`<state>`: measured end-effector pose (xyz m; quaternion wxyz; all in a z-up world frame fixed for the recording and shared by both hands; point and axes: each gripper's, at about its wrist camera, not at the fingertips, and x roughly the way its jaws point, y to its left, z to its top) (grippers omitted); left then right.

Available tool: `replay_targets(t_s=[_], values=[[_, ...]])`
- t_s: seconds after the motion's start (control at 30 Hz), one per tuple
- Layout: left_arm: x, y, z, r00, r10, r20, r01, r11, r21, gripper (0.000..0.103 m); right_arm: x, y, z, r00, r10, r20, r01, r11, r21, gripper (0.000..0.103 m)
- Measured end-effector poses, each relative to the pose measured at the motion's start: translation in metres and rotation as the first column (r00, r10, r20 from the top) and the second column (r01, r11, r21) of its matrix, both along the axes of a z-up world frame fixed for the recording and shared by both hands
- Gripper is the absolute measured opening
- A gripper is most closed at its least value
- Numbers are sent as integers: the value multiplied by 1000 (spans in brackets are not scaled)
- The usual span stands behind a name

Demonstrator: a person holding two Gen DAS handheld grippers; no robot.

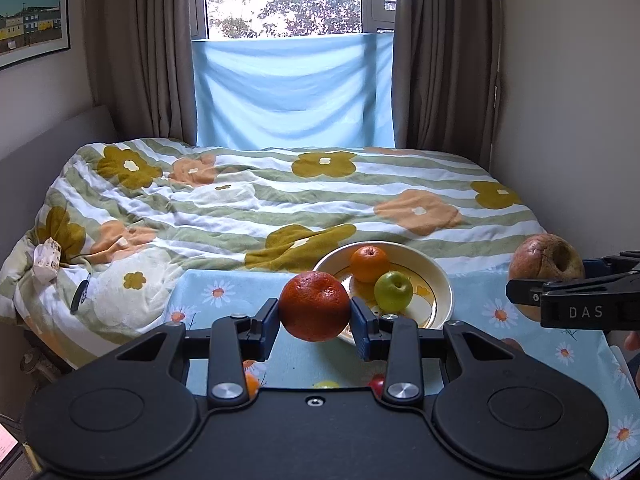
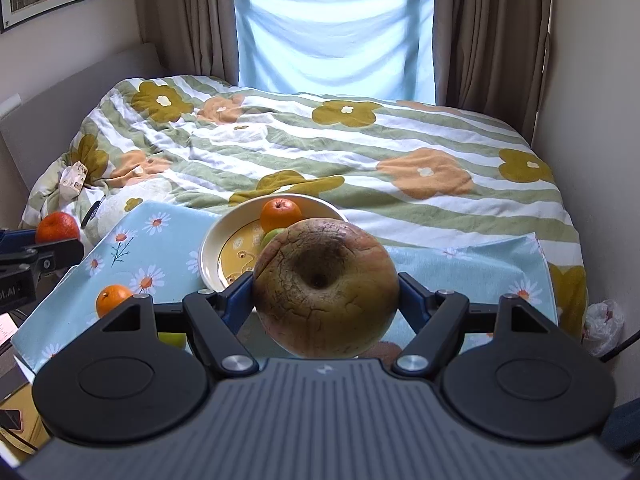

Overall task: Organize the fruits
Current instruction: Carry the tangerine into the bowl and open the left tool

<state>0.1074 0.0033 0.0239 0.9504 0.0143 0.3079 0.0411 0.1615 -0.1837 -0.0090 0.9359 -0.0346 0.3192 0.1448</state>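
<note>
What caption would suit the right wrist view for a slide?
Right tool holds a large brownish fruit before a plate carrying an orange.

left gripper (image 1: 314, 326): black, blue jaws, silver screws | right gripper (image 2: 326, 298): black, ribbed grey top

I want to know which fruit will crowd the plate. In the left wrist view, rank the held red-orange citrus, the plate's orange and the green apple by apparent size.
1. Red-orange citrus, held in the left gripper; it is nearest the camera, so the lead is unsure.
2 and 3. Orange and green apple on the cream plate look alike.
</note>
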Motion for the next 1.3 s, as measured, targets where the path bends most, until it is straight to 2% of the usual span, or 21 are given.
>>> replay_targets(t_s=[0.33, 0.7, 1.0, 1.3], values=[[73, 9, -9, 998, -44, -37, 43, 999, -1, 41, 59, 13, -2, 999, -38, -25, 38, 999, 11, 89], [155, 13, -46, 985, -116, -125, 117, 993, 3, 41, 129, 28, -17, 995, -74, -66, 75, 997, 7, 89], [199, 3, -90, 955, -191, -228, 204, 978, 35, 41, 171, 37, -37, 989, -102, -108, 102, 995, 1, 90], [212, -7, -125, 920, -245, -306, 282, 956, 84, 41, 190, 44, -51, 983, -116, -141, 116, 993, -11, 90]])
